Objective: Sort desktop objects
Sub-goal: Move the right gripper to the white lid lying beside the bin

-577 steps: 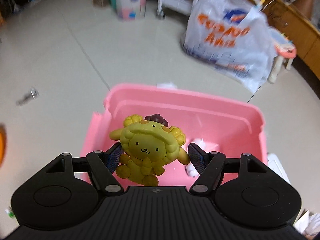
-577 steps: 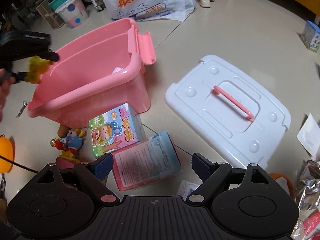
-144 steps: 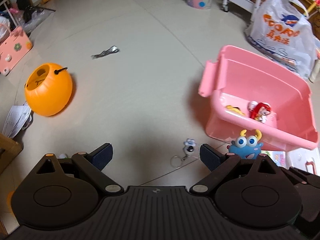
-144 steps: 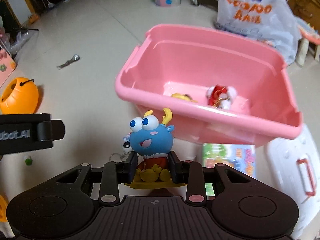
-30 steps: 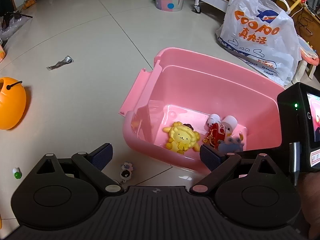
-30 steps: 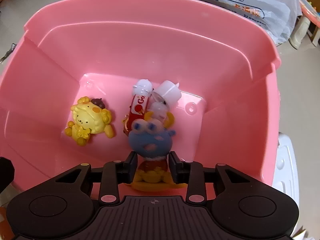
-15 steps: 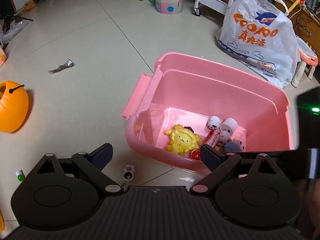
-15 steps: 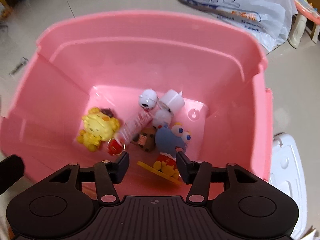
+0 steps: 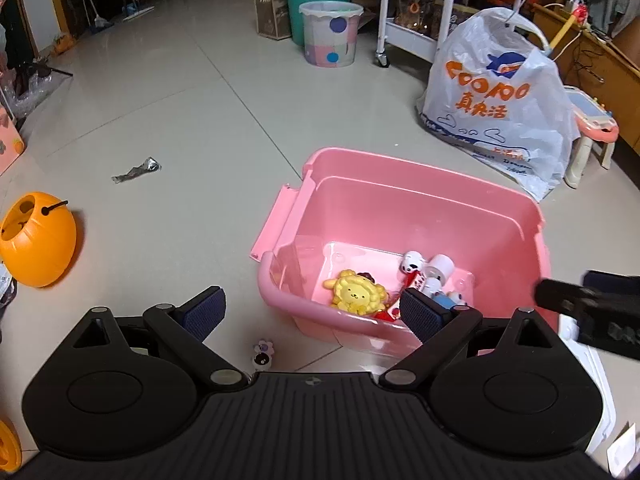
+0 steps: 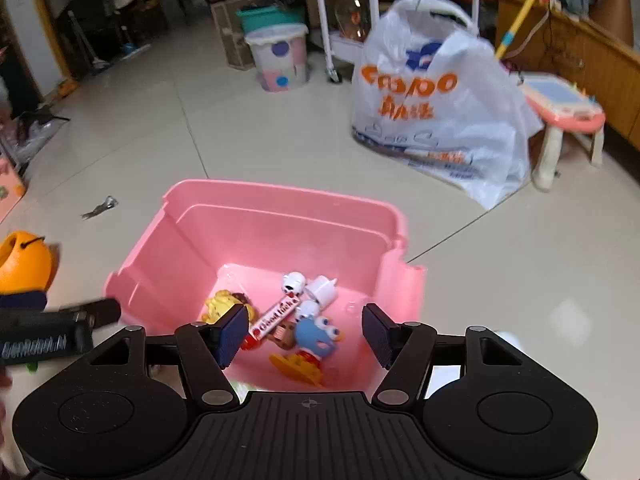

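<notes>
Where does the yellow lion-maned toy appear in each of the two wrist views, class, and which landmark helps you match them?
Left wrist: yellow toy lies face-up on the pink bin floor, just right of centre.
Right wrist: yellow toy sits lower left of centre, partly hidden behind a gripper finger.
Shared landmark: the white shopping bag beyond the bin.

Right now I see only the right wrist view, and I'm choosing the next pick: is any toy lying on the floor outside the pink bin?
Observer: Yes, a small flower keychain lies on the floor outside the pink bin, by its near wall.
Operator: Does the left hand-held gripper hold it?
Observer: No, the left hand-held gripper is open and empty.
Operator: Is the yellow figure fully inside the bin?
Observer: Yes, the yellow puppy figure lies face up on the bin floor.
</notes>
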Demonstrator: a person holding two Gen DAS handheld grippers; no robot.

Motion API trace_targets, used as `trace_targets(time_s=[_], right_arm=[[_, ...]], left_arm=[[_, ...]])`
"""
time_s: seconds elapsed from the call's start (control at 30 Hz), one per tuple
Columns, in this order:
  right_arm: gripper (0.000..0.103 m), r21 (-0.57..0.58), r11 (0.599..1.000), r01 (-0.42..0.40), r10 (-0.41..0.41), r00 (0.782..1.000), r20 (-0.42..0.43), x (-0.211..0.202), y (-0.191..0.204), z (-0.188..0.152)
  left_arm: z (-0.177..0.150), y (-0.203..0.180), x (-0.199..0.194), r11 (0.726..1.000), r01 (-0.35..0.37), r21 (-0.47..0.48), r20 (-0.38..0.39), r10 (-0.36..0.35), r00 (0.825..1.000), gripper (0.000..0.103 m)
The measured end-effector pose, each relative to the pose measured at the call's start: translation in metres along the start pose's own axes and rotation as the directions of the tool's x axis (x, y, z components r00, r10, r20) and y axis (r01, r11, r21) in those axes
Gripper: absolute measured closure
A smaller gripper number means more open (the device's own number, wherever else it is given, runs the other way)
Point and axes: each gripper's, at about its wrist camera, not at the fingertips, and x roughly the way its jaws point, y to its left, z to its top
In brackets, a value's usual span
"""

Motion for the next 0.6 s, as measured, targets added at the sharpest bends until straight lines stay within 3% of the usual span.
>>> trace_targets(time_s=[0.27, 0.6], right_arm=[[0.039, -0.044, 0.998, 0.054, -0.055, 0.998, -0.027, -0.044, -0.040, -0.046], [0.039, -0.024, 0.994, 0.111, -0.113, 0.986, -0.125, -0.049, -0.084, -0.084]], left_arm=[[-0.010, -0.019, -0.033, 0.986, 0.006, 0.170, 0.070, -0.018, 0.997, 0.007], [-0.021, -0.005, -0.048, 0.986, 0.001, 0.168, 0.041, -0.008, 0.999, 0.007]])
